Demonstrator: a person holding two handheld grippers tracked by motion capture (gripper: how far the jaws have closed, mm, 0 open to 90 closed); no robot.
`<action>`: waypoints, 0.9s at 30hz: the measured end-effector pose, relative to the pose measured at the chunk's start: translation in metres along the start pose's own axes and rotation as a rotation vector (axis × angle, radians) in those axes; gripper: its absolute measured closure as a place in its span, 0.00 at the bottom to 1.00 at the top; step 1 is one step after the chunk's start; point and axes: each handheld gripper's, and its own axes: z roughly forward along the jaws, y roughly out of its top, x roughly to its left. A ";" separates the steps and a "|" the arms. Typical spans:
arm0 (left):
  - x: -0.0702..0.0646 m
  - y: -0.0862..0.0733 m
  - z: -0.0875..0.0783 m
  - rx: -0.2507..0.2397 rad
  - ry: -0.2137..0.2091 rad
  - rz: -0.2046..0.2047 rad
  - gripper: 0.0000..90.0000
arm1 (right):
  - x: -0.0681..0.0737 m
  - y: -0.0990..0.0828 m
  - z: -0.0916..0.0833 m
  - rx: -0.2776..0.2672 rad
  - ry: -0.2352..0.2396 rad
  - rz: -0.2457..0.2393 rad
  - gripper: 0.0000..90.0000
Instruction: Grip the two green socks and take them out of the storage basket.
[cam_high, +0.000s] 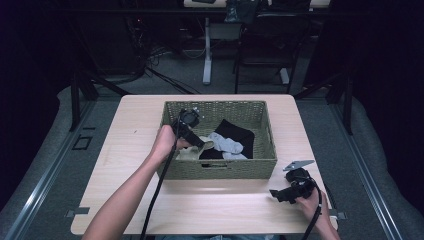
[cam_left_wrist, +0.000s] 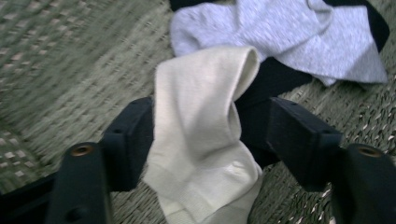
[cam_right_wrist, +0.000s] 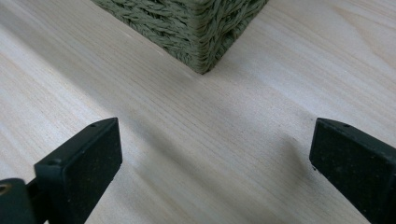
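1. I see the desk (cam_high: 125, 200) carrying a woven basket (cam_high: 267, 145), with socks lying in a loose heap on its floor.
2. A black sock (cam_high: 235, 131) lies toward the far right. A grey sock (cam_left_wrist: 299, 35) is draped over it. The cream sock (cam_left_wrist: 201, 135) sits nearest my left hand (cam_high: 164, 142), at the near-left of the heap.
3. In the left gripper view the cream sock's long axis runs straight away from me, up between the jaws. The jaws therefore straddle it across its width.
4. My left tool (cam_left_wrist: 210, 135) is partly open. One jaw touches the sock's edge and the other stands just clear, so I judge nothing is pinched yet.
5. My right tool (cam_right_wrist: 210, 154) rests well apart, beyond the basket's near-right corner. It is wide open over bare wood, holding nothing. The left is plainly the nearer one.
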 end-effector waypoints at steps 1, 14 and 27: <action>-0.001 0.000 0.002 0.004 0.003 0.002 0.40 | 0.000 0.000 0.000 0.001 0.000 -0.002 0.02; -0.004 0.003 0.012 0.059 0.046 0.012 0.95 | 0.000 0.000 0.001 0.005 0.006 0.001 0.02; -0.003 0.004 -0.012 0.002 0.070 0.035 0.99 | 0.000 0.000 0.001 0.010 0.004 -0.001 0.02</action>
